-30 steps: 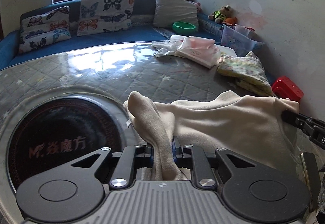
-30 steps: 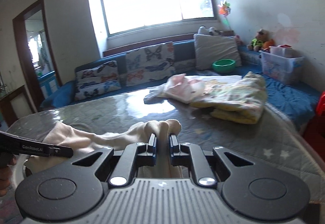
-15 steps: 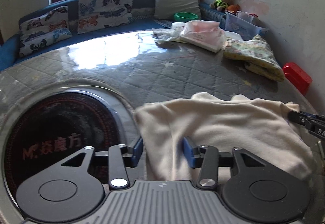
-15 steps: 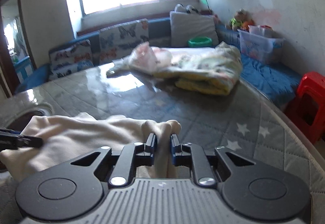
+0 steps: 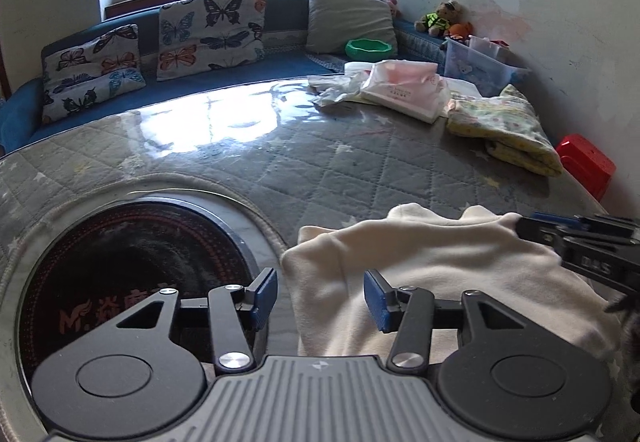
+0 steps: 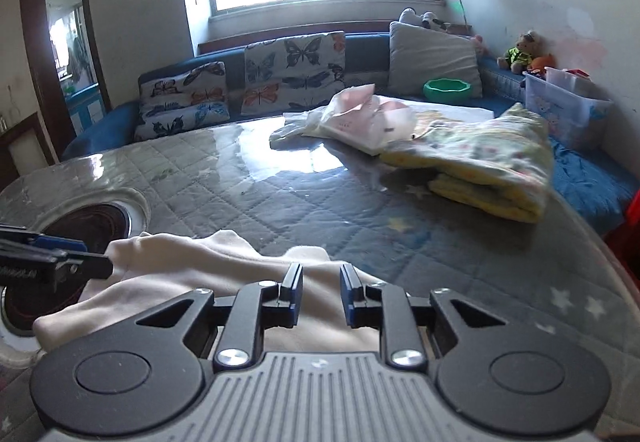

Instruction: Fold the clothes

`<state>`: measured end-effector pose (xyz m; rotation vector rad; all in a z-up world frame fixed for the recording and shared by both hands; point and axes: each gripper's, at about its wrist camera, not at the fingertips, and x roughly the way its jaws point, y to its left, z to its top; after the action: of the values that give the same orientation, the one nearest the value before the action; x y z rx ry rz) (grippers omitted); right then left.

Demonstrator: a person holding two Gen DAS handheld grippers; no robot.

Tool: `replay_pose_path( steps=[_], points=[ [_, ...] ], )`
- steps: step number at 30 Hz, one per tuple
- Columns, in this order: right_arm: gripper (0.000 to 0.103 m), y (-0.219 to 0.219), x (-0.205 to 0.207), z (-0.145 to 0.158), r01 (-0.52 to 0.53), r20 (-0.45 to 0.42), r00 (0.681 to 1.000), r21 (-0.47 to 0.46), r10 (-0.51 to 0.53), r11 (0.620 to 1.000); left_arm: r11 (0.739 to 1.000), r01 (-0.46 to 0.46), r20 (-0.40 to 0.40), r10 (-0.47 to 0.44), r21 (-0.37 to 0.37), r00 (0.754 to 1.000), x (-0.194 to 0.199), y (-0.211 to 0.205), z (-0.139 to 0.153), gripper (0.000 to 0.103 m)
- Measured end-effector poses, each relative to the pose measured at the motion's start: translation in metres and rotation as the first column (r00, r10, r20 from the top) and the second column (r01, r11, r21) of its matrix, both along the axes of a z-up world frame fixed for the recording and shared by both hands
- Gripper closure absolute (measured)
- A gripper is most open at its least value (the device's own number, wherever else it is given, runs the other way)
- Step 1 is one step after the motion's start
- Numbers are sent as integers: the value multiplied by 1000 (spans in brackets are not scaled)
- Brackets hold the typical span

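Note:
A cream fleece garment [image 5: 432, 274] lies folded on the quilted grey table [image 5: 320, 153], near its front edge. My left gripper [image 5: 320, 300] is open and empty, its jaws wide apart over the garment's left edge. My right gripper [image 6: 320, 294] is open and empty, its jaws a little apart just above the garment [image 6: 208, 282]. The right gripper also shows at the right edge of the left wrist view [image 5: 580, 246]. The left gripper shows at the left edge of the right wrist view [image 6: 44, 254].
A round dark cooktop [image 5: 120, 270] is set in the table at front left. A folded yellow patterned cloth [image 5: 504, 129] and a pink-white bag [image 5: 404, 89] lie at the far right. A blue sofa with butterfly cushions [image 5: 212, 33] stands behind. A red stool [image 5: 584, 161] stands right.
Both grippers have let go of the cream garment, the left first, then the right. The garment has dropped flat on the table and both grippers have drawn back slightly.

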<state>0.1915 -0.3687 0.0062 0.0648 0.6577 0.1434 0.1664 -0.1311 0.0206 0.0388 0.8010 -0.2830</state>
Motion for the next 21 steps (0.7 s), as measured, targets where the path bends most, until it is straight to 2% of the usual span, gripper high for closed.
replay_pose_path(
  steps=[6, 10, 16, 21],
  points=[
    [83, 5, 18, -17, -6, -37, 999, -8, 6, 1000, 1000, 13, -30, -13, 8, 999, 5, -6, -13, 52],
    [83, 10, 14, -11, -13, -17, 1000, -22, 12, 1000, 1000, 15, -30, -15, 7, 999, 5, -6, -16, 52],
    [83, 39, 21, -2, -98, 6, 995, -18, 98, 995, 1000, 18, -19, -18, -2, 1000, 3, -3, -13, 51],
    [83, 60, 35, -16, -115, -16, 993, -57, 115, 992, 1000, 14, -26, -14, 0, 1000, 1, 2, -14, 51]
  ],
)
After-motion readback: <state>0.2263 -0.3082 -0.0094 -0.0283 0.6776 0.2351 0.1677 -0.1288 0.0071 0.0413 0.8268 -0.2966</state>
